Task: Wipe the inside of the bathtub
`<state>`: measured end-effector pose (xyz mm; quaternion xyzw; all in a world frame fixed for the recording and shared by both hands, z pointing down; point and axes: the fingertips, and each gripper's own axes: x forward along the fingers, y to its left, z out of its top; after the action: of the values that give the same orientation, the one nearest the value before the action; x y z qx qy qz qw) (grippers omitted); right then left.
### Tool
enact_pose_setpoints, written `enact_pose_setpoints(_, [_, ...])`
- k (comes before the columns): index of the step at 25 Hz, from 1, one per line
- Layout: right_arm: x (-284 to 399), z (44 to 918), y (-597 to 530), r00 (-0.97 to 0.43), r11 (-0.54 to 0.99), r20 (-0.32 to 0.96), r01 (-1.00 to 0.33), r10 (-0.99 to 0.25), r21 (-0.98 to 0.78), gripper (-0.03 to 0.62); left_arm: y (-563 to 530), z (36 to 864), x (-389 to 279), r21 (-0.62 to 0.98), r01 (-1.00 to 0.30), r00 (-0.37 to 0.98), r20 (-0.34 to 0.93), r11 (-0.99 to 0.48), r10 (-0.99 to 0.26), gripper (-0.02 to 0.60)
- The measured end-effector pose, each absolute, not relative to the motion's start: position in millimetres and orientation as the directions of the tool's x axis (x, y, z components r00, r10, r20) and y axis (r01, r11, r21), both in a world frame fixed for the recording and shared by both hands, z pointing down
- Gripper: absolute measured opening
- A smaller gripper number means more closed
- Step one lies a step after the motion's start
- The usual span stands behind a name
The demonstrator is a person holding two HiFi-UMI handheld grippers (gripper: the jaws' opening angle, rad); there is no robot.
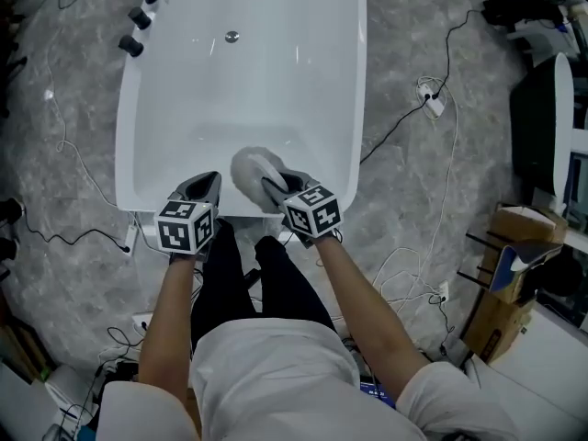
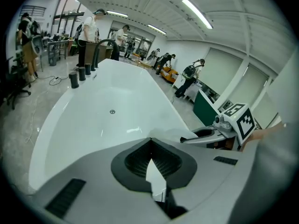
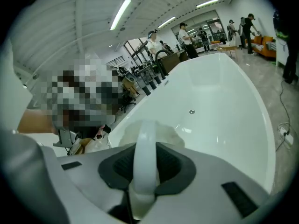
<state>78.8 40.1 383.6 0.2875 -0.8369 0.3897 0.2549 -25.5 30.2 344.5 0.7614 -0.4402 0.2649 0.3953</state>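
Bathtub position: directly ahead of both tongs, standing on the floor, with its near end rim just below them.

1. Left tongs: the jaws are together at the tips and grip nothing. They hang over the near rim, just beside the right tongs and apart from the cloth.
2. Right tongs: the jaws are clamped on a white cloth. The cloth bunches out past the jaw tips, ahead and slightly left of them, over the sloped near end wall. Contact between cloth and wall cannot be determined.

Step in hand (judgement): approach. Wiping of the inside is at most starting at the near end.

Next move (judgement): lower the right tongs until the cloth presses flat on the near wall. Then sweep it forward over the basin floor and up the side walls. Hold the jaws firmly closed so the cloth does not slip. The left tongs have no evident role.

Orientation: the long axis of the bathtub runs straight away from the tongs, near end to far end. The open side faces up.

Ahead of the tongs the basin is bare and white. The drain lies well ahead, toward the far end. Black tap knobs line the far rim, ahead and left of the left tongs. Cables trail on the floor right of the right tongs.
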Motion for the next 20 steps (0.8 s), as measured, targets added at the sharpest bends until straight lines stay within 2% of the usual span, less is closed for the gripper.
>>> enact_pose_setpoints(12, [141, 258, 88, -0.711, 0.579, 0.543, -0.693, -0.447, -0.430, 0.095, 80, 242, 6, 0.349, -0.882, 0.472, 0.677, -0.318, -0.565, 0.005])
enact_pose_setpoints(20, [154, 192, 98, -0.717, 0.608, 0.459, -0.693, -0.525, -0.387, 0.095, 100, 179, 1, 0.305, -0.887, 0.462, 0.615, -0.347, -0.639, 0.005])
